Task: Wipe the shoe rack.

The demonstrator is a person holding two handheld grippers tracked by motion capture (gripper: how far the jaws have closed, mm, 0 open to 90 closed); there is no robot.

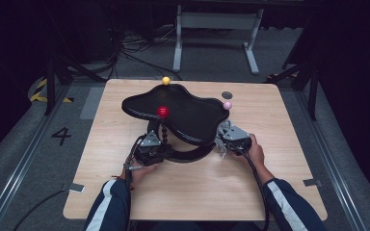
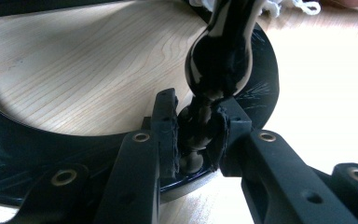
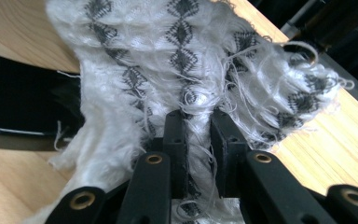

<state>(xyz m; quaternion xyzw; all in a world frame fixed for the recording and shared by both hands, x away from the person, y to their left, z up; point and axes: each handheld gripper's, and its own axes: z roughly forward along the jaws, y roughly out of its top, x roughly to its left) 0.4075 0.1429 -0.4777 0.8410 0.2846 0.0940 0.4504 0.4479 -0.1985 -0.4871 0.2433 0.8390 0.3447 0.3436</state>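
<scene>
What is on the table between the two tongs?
In the high view, the curved black base of the stand lies between the left tongs and the right tongs, under the black tray.

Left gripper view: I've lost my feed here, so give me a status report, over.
Left claw shut on black beaded post of stand. Right claw shut on white fringed cloth. Black tray overhangs both claws.

Digit "4" [image 1: 61,135] on grey floor, left of table.
</scene>
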